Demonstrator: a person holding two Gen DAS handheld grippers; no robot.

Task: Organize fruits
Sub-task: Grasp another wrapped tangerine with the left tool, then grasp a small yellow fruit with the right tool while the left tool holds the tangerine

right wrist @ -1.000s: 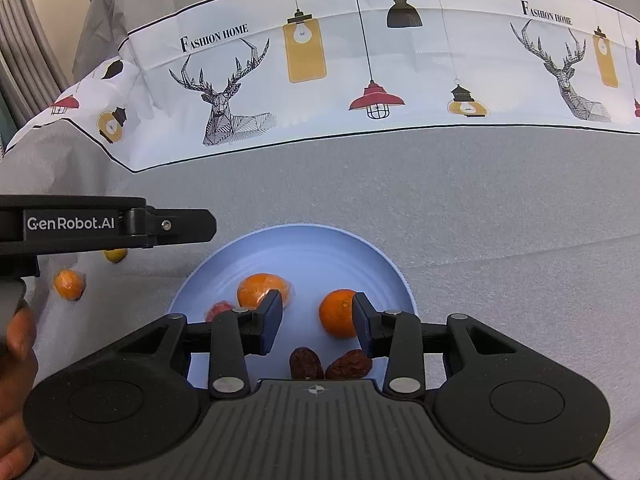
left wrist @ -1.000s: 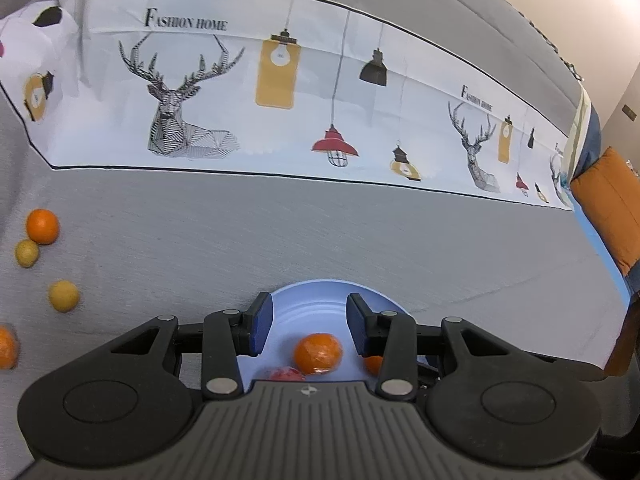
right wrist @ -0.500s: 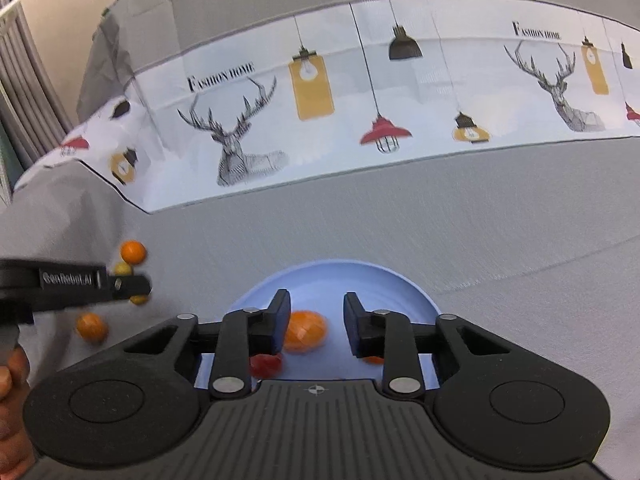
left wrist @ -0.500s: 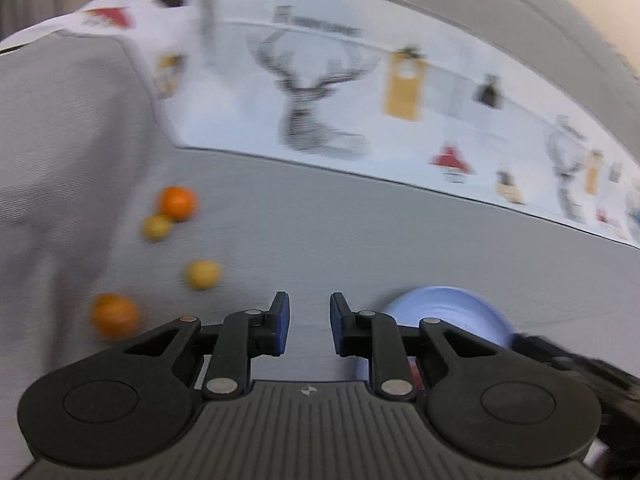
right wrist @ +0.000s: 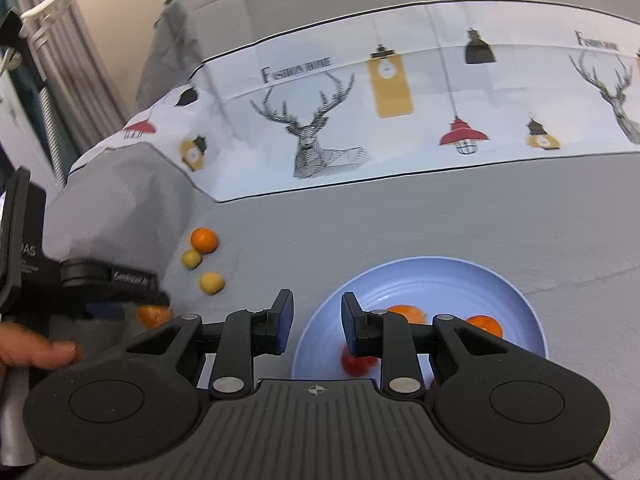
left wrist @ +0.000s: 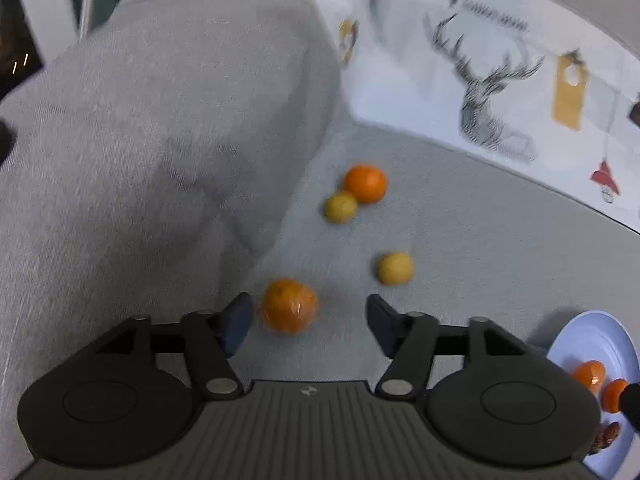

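- Black left gripper (left wrist: 310,324): jaws spread wide, having just been opening; nothing gripped. The nearest orange (left wrist: 290,306) is seen between the blue pads, closer to the left one; contact can't be told (blur).
- Right gripper (right wrist: 316,326): jaws drawn nearly together, a narrow gap left, nothing between them; held over the near-left rim of the blue plate (right wrist: 516,292).
- Loose fruit on the grey cover: a second orange (left wrist: 366,183) touching a yellow fruit (left wrist: 340,207); another yellow fruit (left wrist: 395,268) apart, nearer the gripper.
- On the plate: two oranges (right wrist: 484,325), a red fruit (right wrist: 358,362) partly hidden by the right finger.
- Writing: "Fashion Home" printed on the white deer-and-lamp band (right wrist: 298,70), blurred. Lettering on the left tool's arm (right wrist: 132,278) can't be read.
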